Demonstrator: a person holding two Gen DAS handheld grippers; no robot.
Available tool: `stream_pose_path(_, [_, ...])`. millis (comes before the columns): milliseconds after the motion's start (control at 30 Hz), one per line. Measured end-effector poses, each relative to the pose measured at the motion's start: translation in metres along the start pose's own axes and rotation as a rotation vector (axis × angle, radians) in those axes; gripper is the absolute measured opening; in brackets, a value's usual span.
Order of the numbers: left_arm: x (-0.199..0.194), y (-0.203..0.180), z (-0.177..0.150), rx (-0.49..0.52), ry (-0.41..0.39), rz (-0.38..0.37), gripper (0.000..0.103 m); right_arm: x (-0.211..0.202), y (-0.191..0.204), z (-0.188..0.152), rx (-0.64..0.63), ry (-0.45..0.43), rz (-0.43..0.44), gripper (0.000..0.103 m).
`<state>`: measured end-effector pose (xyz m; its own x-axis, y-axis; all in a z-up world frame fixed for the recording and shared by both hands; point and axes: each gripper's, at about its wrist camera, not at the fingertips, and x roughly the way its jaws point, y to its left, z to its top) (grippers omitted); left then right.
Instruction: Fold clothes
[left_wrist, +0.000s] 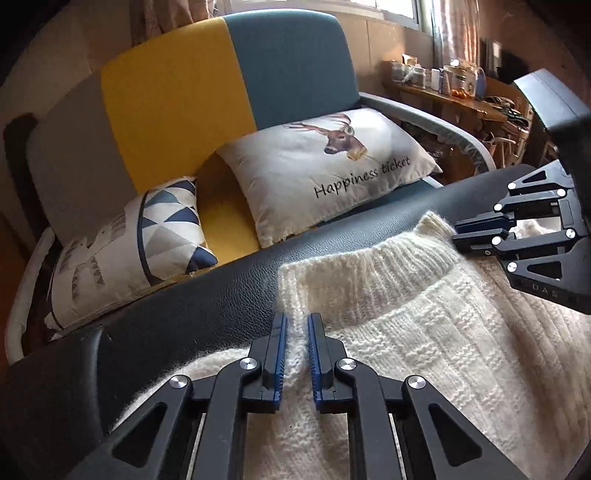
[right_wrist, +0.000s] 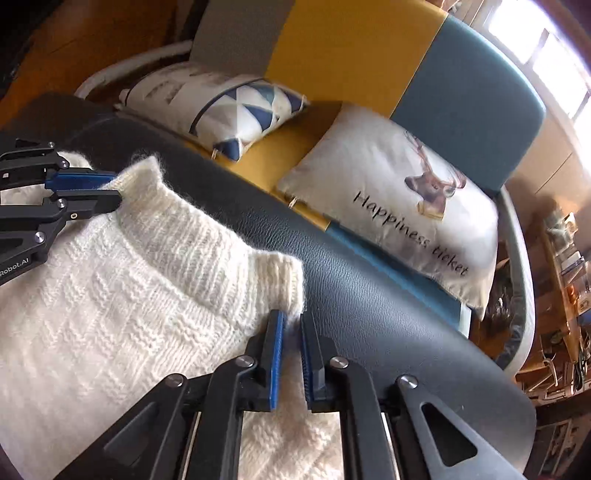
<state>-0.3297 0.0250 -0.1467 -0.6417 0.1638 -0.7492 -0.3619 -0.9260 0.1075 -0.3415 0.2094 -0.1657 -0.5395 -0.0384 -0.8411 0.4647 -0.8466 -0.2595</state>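
1 cream-white knitted sweater (left_wrist: 424, 332) lies spread on a dark leather surface (left_wrist: 184, 306), its ribbed collar (left_wrist: 388, 266) toward the sofa. The knit is thick and fuzzy, with ribbing at the neck and a blocked, textured pattern across the body. The collar stands slightly raised, and its 2 ends stick up as small points.

2 grippers are on the sweater, 1 at each end of the collar. The left gripper (left_wrist: 296, 325) has its blue-padded fingers (left_wrist: 277, 354) drawn close together, pinching a narrow ridge of knit at the shoulder beside the collar. The right gripper (right_wrist: 291, 325) sits at the other end, its fingers (right_wrist: 275, 354) nearly together at the very edge of the sweater; fuzzy knit lies between them, but I cannot tell whether they truly grip it. From the left wrist view, the right gripper's fingers look pressed onto the collar's corner.

Behind the leather surface is 1 sofa (left_wrist: 288, 66) with a back in 3 colours: grey, yellow and teal. 2 cushions rest on its seat: 1 with blue triangles (left_wrist: 170, 229) and 1 with a deer head and the words "Happiness ticket" (left_wrist: 332, 170). Further back, a wooden shelf (left_wrist: 443, 96) holds several jars and cups, too small to count.
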Motion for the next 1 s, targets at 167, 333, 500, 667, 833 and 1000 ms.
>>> stream_pose_path(167, [0.0, 0.027, -0.002, -0.143, 0.026, -0.021, 0.017, 0.007, -0.014, -0.008, 0.124, -0.023, -0.021, 0.008])
stream_pose_path(333, [-0.019, 0.042, 0.005, -0.226, 0.032, -0.096, 0.023, -0.008, -0.038, -0.004, 0.298, -0.044, 0.143, 0.023])
stream_pose_path(500, [-0.045, 0.022, 0.001, -0.112, -0.024, -0.085, 0.035, -0.047, -0.055, -0.026, 0.443, -0.131, 0.293, 0.023])
stream_pose_path(667, [-0.013, 0.004, -0.013, -0.041, 0.074, -0.018, 0.037, -0.025, -0.053, -0.061, 0.515, 0.033, 0.165, 0.023])
stream_pose_path(833, [-0.01, 0.012, -0.019, -0.124, 0.044, -0.021, 0.042, -0.028, -0.058, -0.08, 0.58, -0.033, 0.159, 0.02])
stream_pose_path(1000, [-0.036, 0.006, -0.021, -0.186, 0.071, -0.066, 0.043, -0.061, -0.075, -0.119, 0.668, -0.039, 0.2, 0.022])
